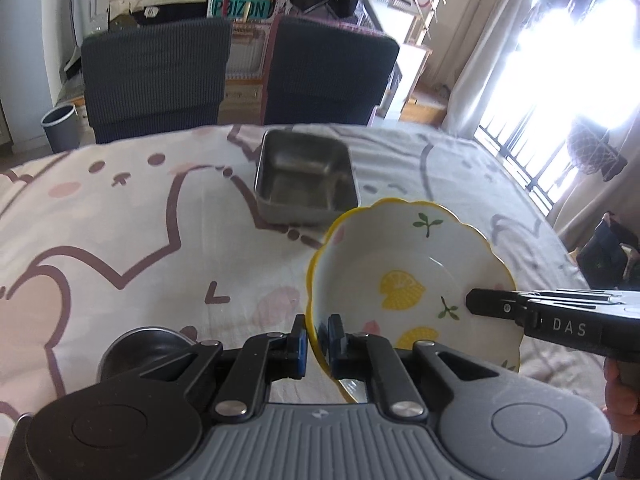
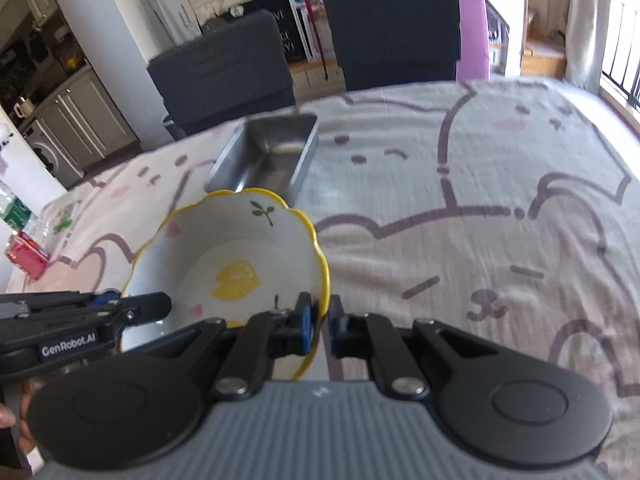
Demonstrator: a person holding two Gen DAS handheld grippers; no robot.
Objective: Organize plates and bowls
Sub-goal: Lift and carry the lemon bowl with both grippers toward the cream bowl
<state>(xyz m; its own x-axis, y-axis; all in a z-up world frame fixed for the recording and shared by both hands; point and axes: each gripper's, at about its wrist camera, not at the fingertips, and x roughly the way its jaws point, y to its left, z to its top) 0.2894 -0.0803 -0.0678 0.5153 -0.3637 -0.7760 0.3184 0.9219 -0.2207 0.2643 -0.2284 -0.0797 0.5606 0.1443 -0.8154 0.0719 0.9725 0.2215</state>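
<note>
A white bowl with a yellow scalloped rim and lemon prints [image 1: 412, 280] [image 2: 236, 256] is held above the cloth-covered table. My left gripper [image 1: 317, 344] is shut on its left rim. My right gripper [image 2: 320, 326] is shut on its right rim; it also shows in the left wrist view [image 1: 496, 306]. The left gripper shows in the right wrist view [image 2: 152, 306]. A square steel tray [image 1: 306, 176] [image 2: 268, 156] sits empty just beyond the bowl. A small steel bowl [image 1: 144, 346] lies by my left gripper, partly hidden.
Two dark chairs [image 1: 156, 76] [image 1: 328, 72] stand at the table's far edge. The tablecloth [image 2: 480, 208] has pink cartoon prints. A red box and a bottle [image 2: 24, 252] sit at the table's left end. A grey bin [image 1: 62, 126] stands on the floor.
</note>
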